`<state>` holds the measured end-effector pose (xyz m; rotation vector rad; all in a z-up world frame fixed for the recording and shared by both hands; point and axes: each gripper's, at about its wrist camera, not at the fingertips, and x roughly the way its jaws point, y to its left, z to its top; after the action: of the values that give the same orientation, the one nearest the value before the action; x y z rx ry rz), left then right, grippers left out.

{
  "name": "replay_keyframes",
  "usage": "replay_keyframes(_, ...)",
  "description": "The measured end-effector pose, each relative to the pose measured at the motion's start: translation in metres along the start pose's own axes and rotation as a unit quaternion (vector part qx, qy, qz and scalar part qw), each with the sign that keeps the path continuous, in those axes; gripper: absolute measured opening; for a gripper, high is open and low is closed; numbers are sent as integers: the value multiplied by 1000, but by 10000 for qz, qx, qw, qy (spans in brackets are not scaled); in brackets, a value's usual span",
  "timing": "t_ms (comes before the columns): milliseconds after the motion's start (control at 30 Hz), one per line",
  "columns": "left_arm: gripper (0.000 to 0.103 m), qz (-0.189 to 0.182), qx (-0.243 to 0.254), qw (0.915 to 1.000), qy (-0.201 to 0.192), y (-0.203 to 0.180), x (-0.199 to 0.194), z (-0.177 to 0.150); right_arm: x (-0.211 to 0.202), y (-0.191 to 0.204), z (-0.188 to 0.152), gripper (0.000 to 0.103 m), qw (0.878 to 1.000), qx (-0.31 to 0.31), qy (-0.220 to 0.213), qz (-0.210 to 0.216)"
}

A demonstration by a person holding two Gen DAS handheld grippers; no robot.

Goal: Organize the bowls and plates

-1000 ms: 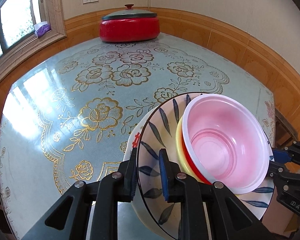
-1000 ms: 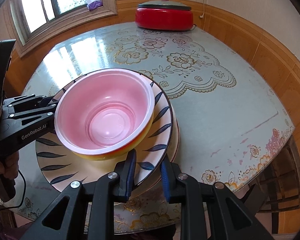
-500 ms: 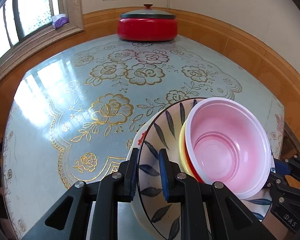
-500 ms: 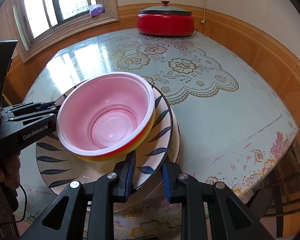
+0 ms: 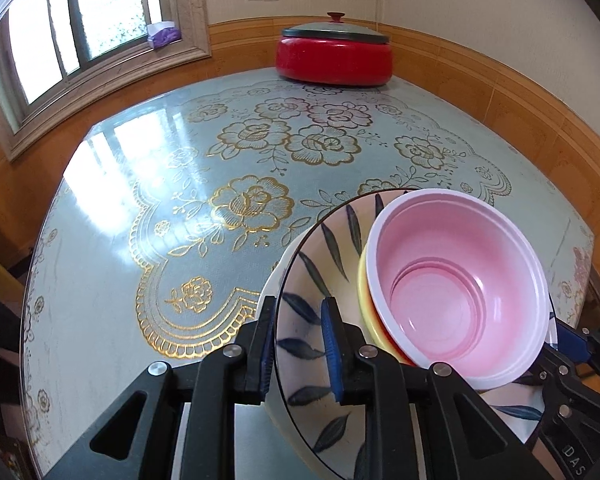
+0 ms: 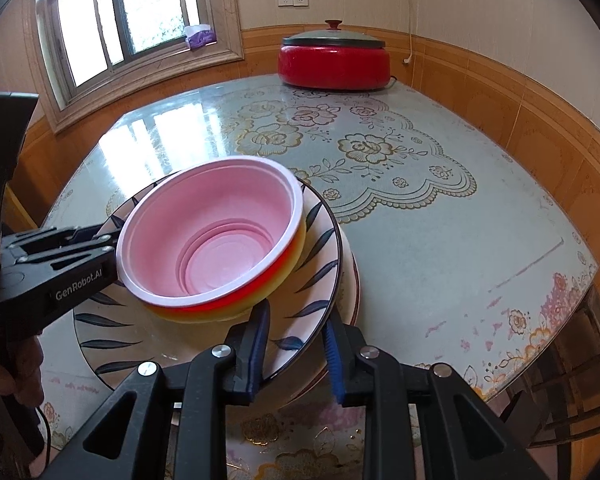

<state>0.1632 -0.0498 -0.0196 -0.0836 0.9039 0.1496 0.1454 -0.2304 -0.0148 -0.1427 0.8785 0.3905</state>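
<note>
Floral table (image 5: 148,240), pink bowl (image 5: 456,292) on leaf plate (image 5: 312,276), left claw (image 5: 300,344), right claw (image 6: 296,344) both clamping it

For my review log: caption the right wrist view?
Both grippers clamp the leaf-patterned plate carrying a pink bowl.

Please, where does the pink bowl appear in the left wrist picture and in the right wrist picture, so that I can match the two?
Left wrist view: the pink bowl sits lower right, on the leaf-patterned plate.
Right wrist view: the pink bowl sits left of centre, on the same plate.
Shared landmark: the red pot, at the table's far edge, top centre in both.
</note>
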Motion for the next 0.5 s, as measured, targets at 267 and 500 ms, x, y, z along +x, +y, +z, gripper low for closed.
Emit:
replay_keyframes(267, 26, -124, 31, 9999, -66, 2, -10, -8, -7, 6, -5, 26, 9992, 151, -155, -324)
replay_keyframes(500, 36, -352, 222, 9985, -358, 13, -33, -15, -25, 16, -13, 26, 9937, 743, -327, -767)
